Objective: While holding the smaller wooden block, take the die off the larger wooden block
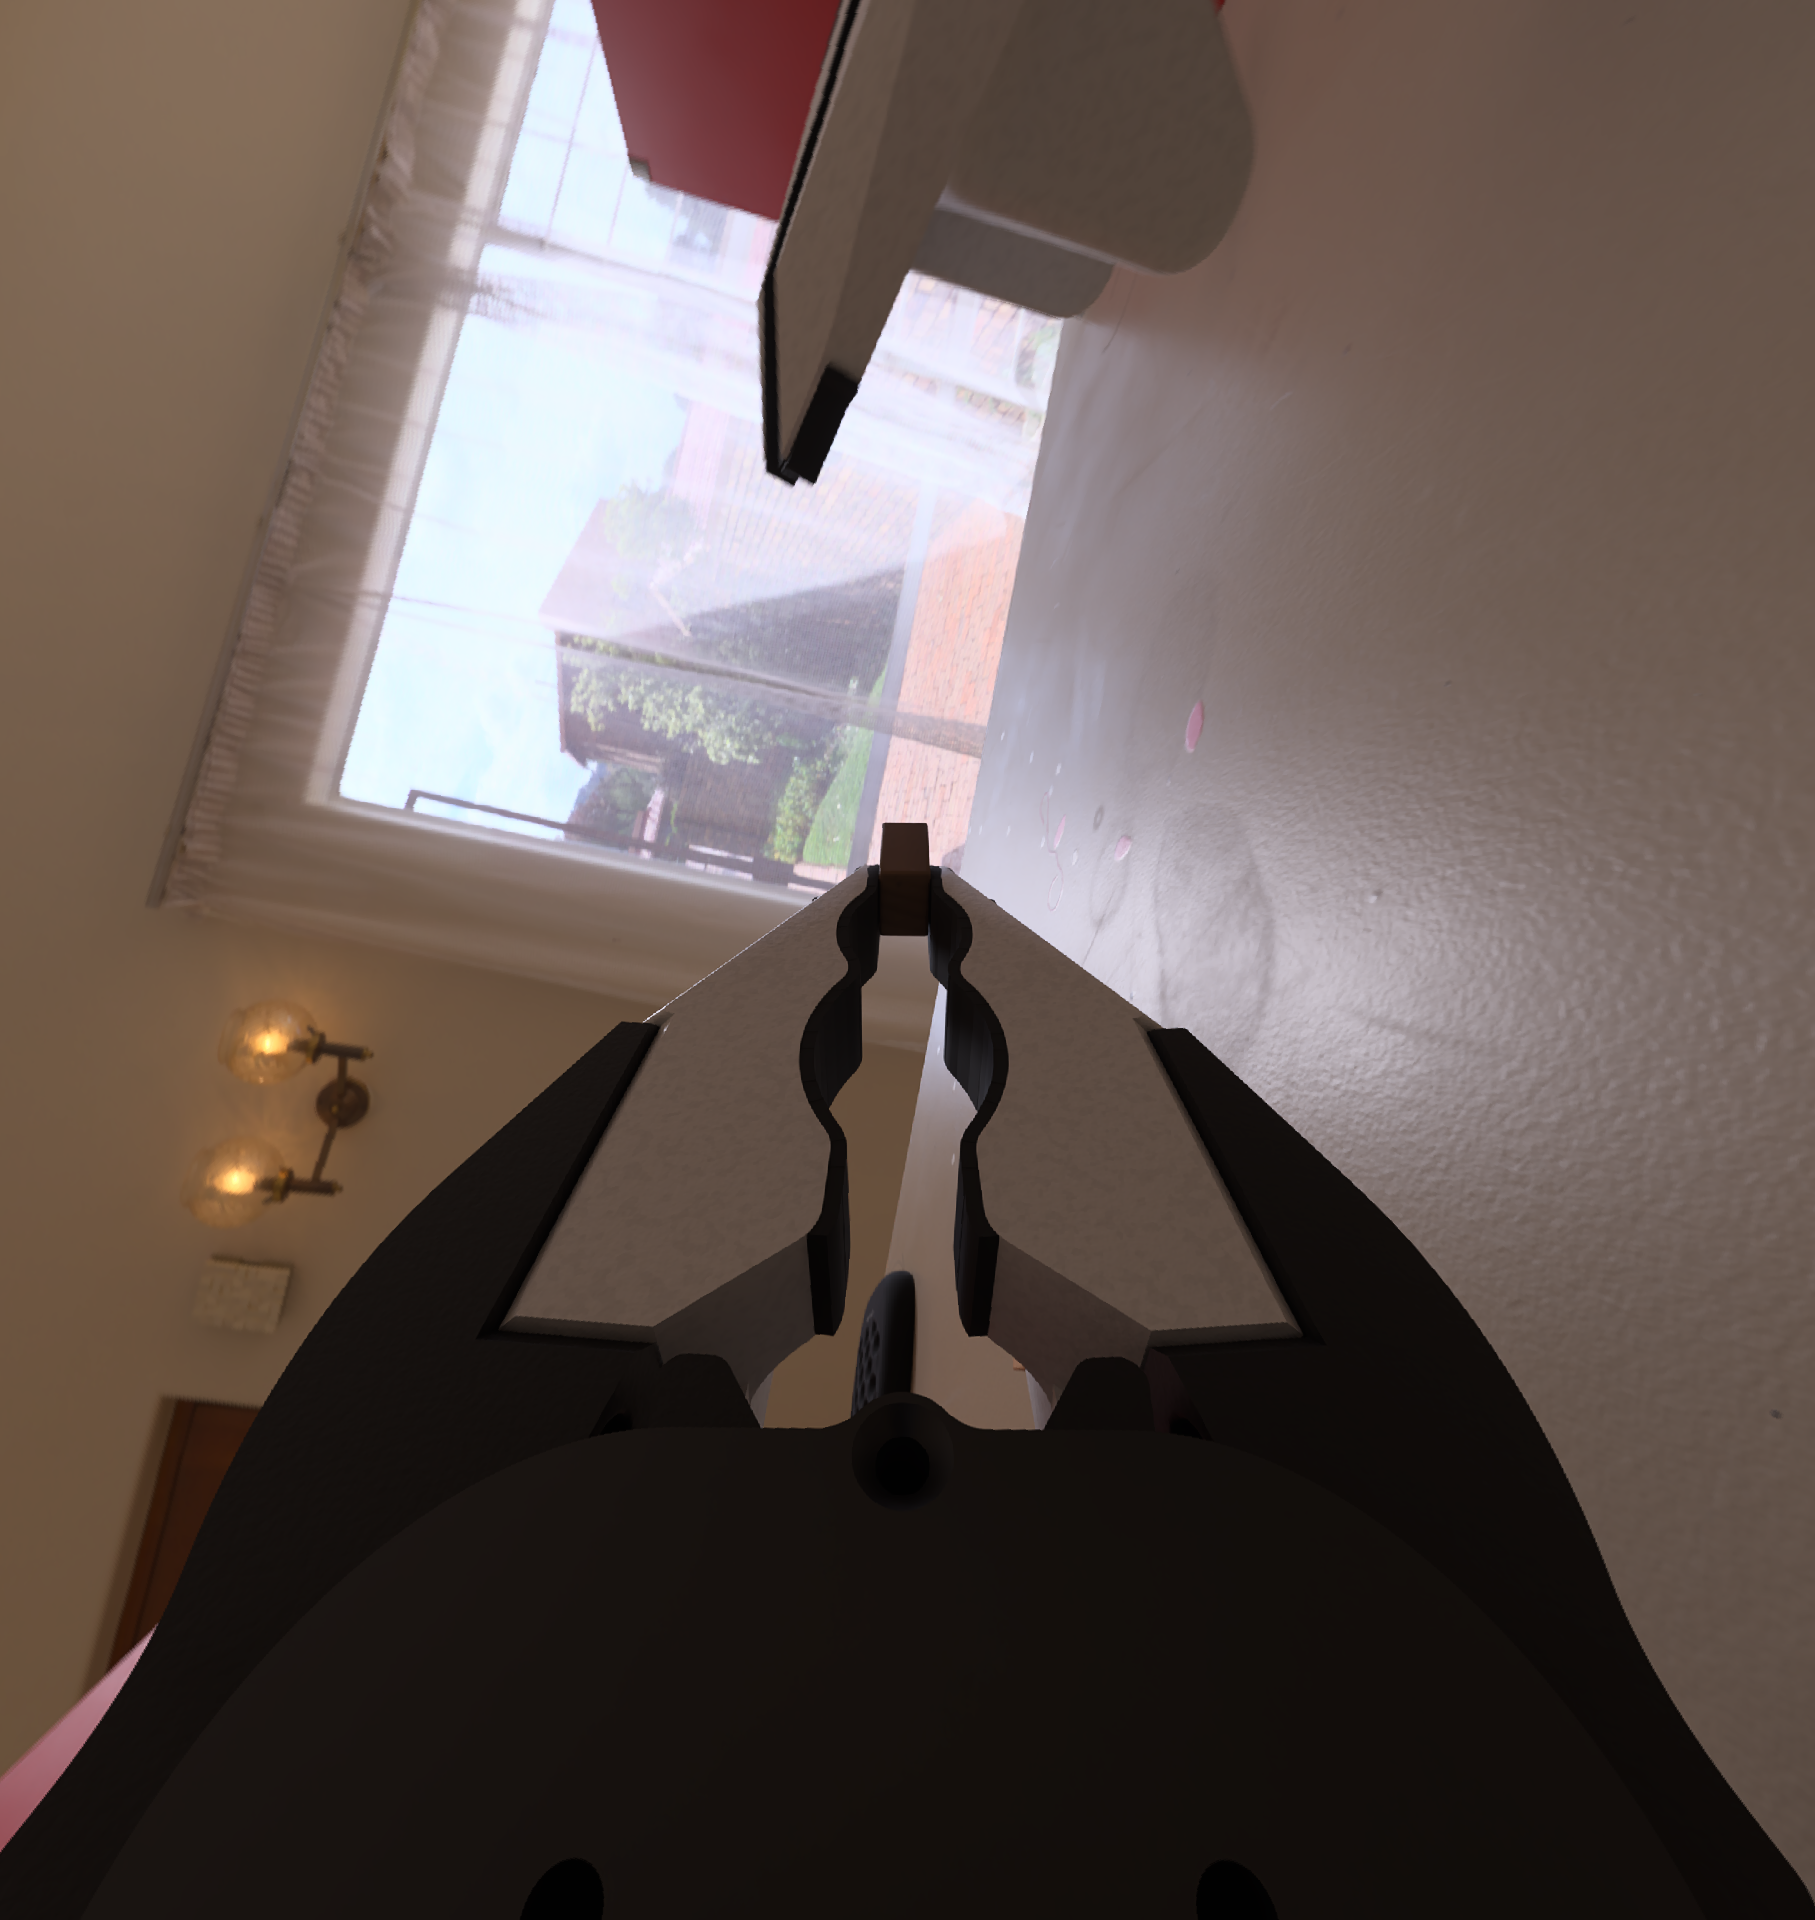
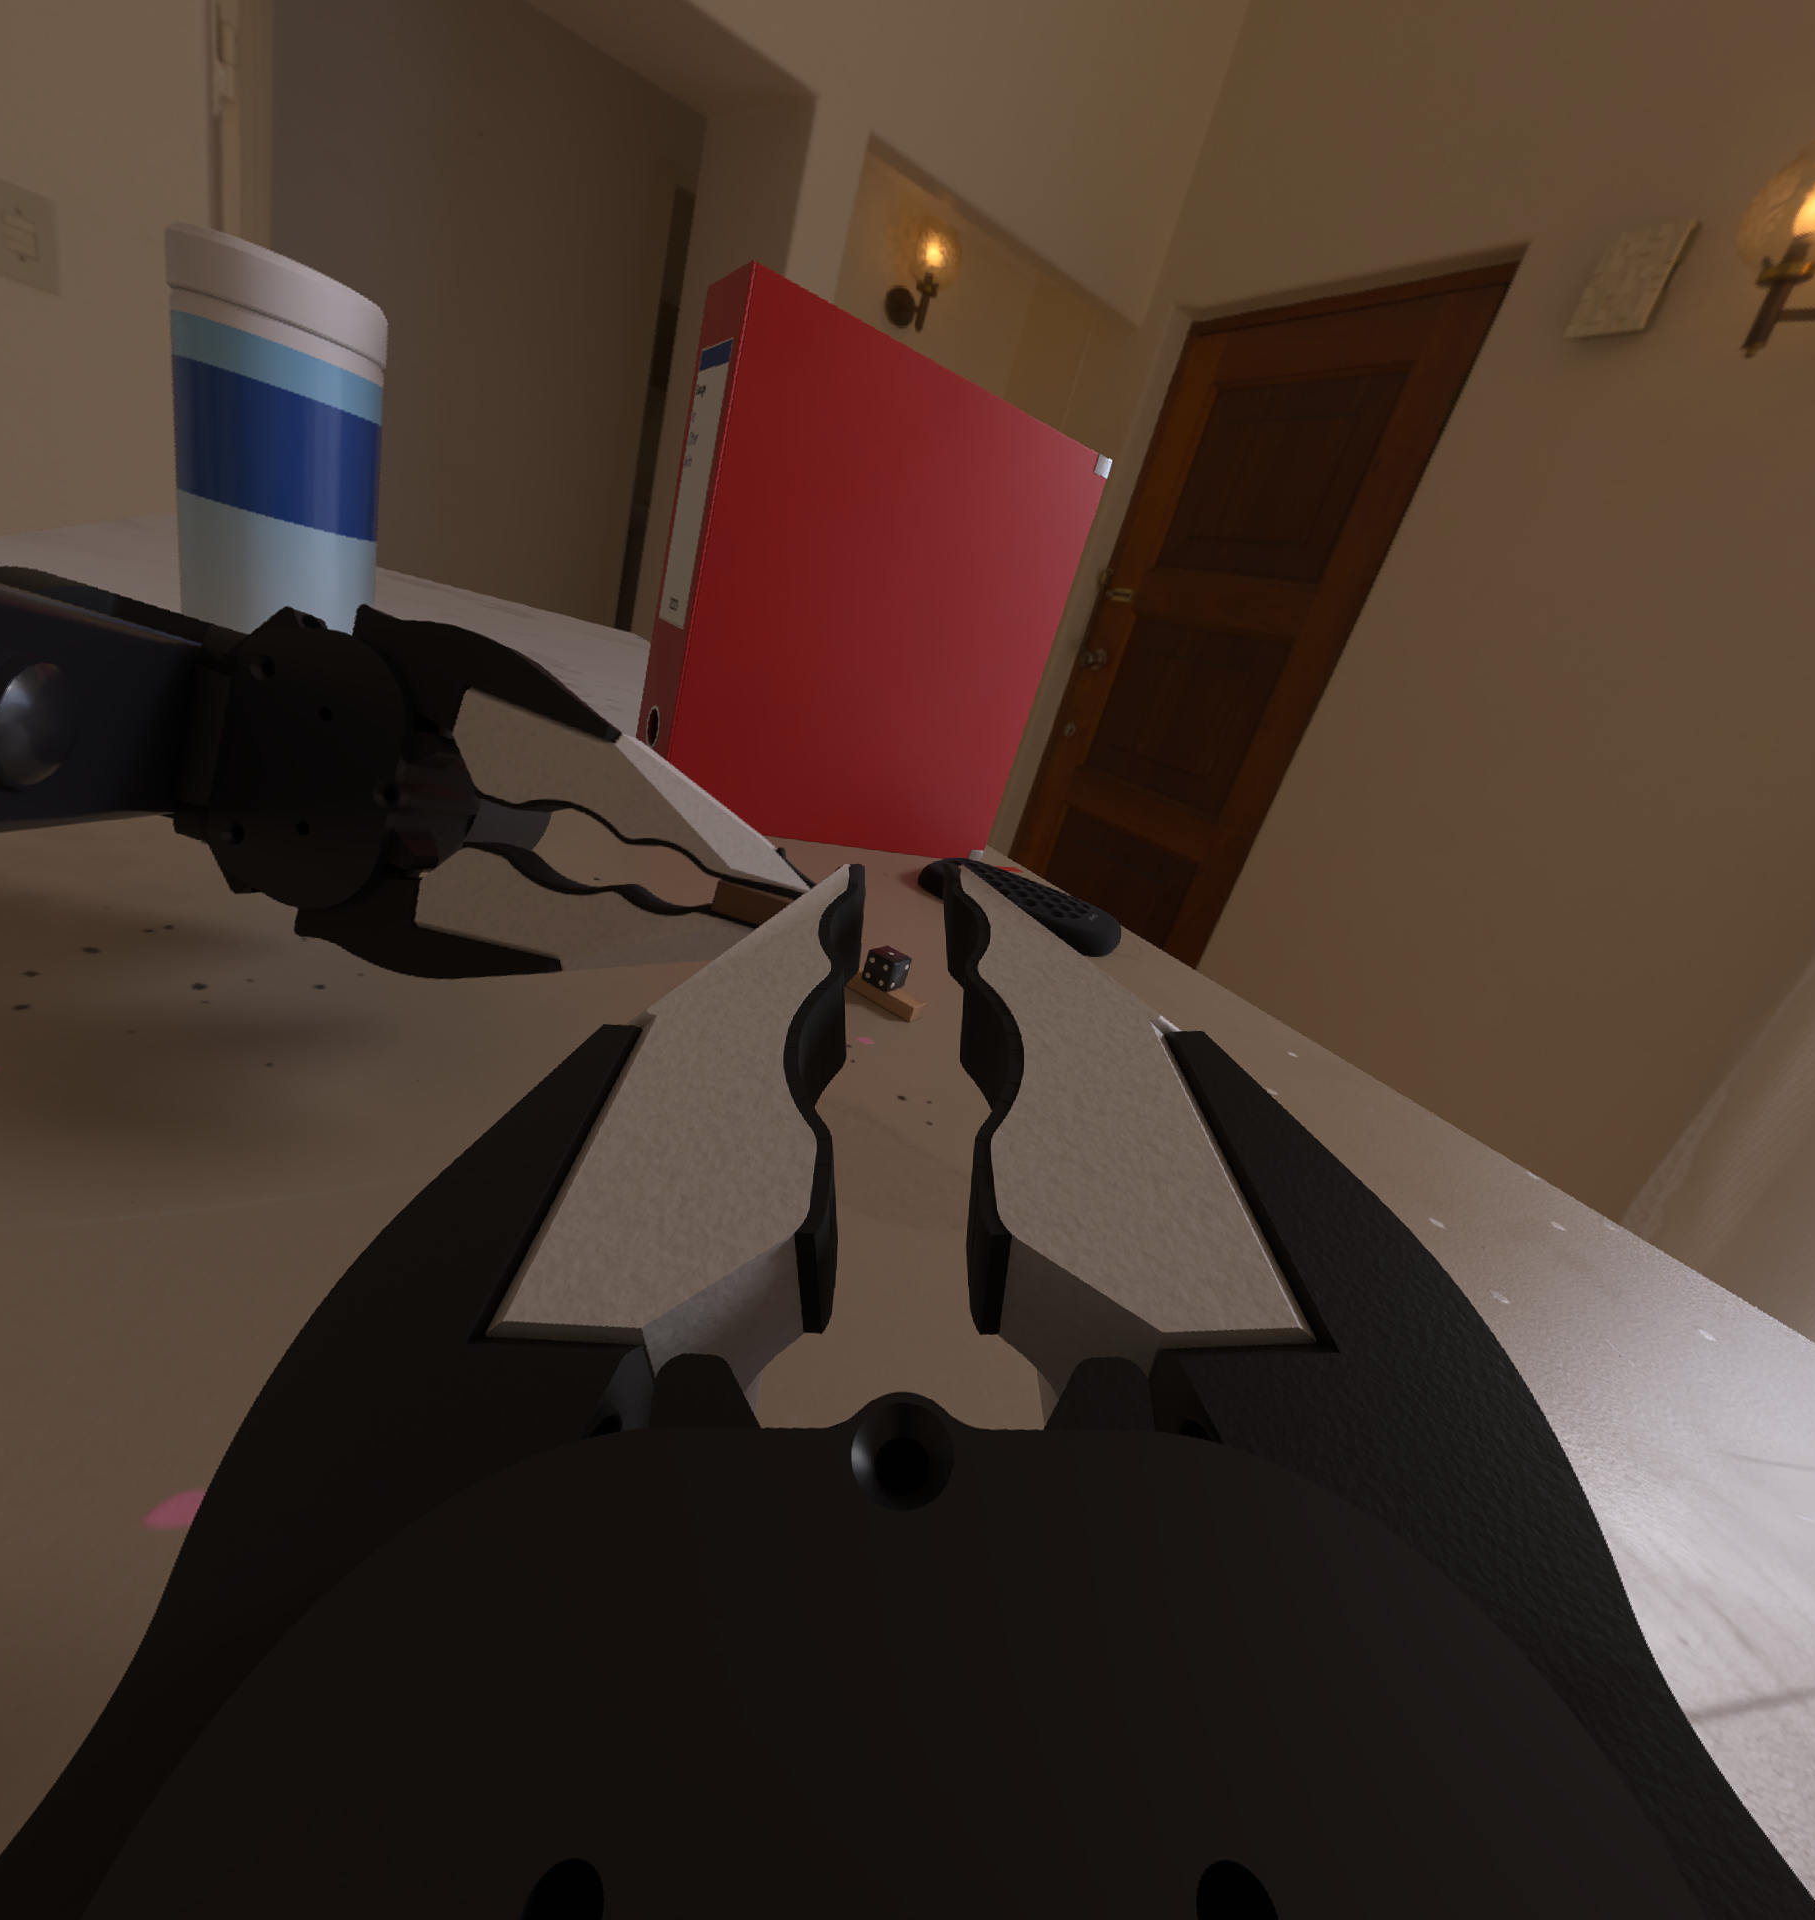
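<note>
My left gripper (image 1: 904, 881) is shut on the smaller wooden block (image 1: 904, 878), pinched at the fingertips. It also shows in the right wrist view (image 2: 768, 894), lying sideways just above the table with the block (image 2: 739, 900) in its tips. A black die (image 2: 886, 968) with white pips sits on the larger wooden block (image 2: 898, 1000), which lies flat on the table. My right gripper (image 2: 905, 883) is open, low over the table, with the die and block ahead between its fingers. One finger (image 1: 820, 312) of the right gripper shows at the top of the left wrist view.
A red binder (image 2: 872, 582) stands upright behind the die; it also shows in the left wrist view (image 1: 716, 94). A black remote control (image 2: 1048, 909) lies to the right of the die. A blue-and-white striped cup (image 2: 274, 436) stands at the back left. The table edge (image 2: 1505, 1195) runs along the right.
</note>
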### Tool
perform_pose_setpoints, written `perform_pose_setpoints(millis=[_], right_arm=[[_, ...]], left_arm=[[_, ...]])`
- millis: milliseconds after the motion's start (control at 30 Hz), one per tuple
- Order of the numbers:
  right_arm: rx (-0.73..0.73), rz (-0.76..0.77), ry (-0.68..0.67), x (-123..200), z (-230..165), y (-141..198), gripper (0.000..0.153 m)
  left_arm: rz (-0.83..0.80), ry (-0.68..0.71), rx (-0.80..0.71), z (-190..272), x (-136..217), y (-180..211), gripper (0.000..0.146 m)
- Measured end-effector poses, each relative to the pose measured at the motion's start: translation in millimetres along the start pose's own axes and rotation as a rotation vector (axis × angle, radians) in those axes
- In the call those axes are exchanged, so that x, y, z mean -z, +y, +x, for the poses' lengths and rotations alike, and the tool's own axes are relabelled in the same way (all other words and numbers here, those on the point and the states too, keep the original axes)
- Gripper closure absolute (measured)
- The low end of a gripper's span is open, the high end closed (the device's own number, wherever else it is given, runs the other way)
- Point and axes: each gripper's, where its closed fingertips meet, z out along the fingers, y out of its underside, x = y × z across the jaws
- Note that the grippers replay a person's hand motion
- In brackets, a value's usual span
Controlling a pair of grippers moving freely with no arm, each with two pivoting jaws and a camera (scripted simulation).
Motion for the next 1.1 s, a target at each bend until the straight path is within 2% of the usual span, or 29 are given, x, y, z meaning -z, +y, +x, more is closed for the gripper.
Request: perform_pose_setpoints(millis=[267,333,400,533,633,700,833,933,1033,1100], right_arm=[[0.007,0.0,0.034,1.6,5.3,-1.4,0.138],[0.066,-0.027,0.052,1.8,5.6,-1.5,0.138],[0.165,-0.096,0.015,-3.4,0.3,-4.5,0.144],[0.257,-0.205,-0.074,-35.4,-5.8,-29.0,0.151],[0.213,-0.227,-0.162,-65.1,-9.3,-47.6,0.148],[0.172,-0.22,-0.172,-82.3,-8.8,-52.9,0.146],[0.069,-0.275,-0.245,-105.3,-15.7,-42.9,0.145],[0.069,-0.327,-0.264,-115.1,-16.3,-32.9,0.144],[0.167,-0.525,-0.384,-123.5,-15.0,-1.1,0.143],[0.268,-0.699,-0.528,-130.5,-14.2,29.6,0.137]], left_arm=[[0.108,0.092,-0.132,23.6,-1.4,-21.3,0.139],[0.122,0.102,-0.155,28.2,-2.8,-28.6,0.139],[0.137,0.113,-0.181,33.5,-1.8,-36.7,0.139],[0.159,0.13,-0.215,41.6,-2.7,-45.7,0.139],[0.164,0.136,-0.22,43.6,-2.5,-47.1,0.139],[0.167,0.133,-0.223,43.4,-1.7,-48.0,0.139],[0.167,0.148,-0.239,46.6,-1.2,-48.5,0.139],[0.179,0.162,-0.241,49.0,-0.7,-49.9,0.138],[0.192,0.197,-0.252,55.8,0.4,-51.4,0.139],[0.195,0.203,-0.254,56.8,0.5,-52.2,0.138]])
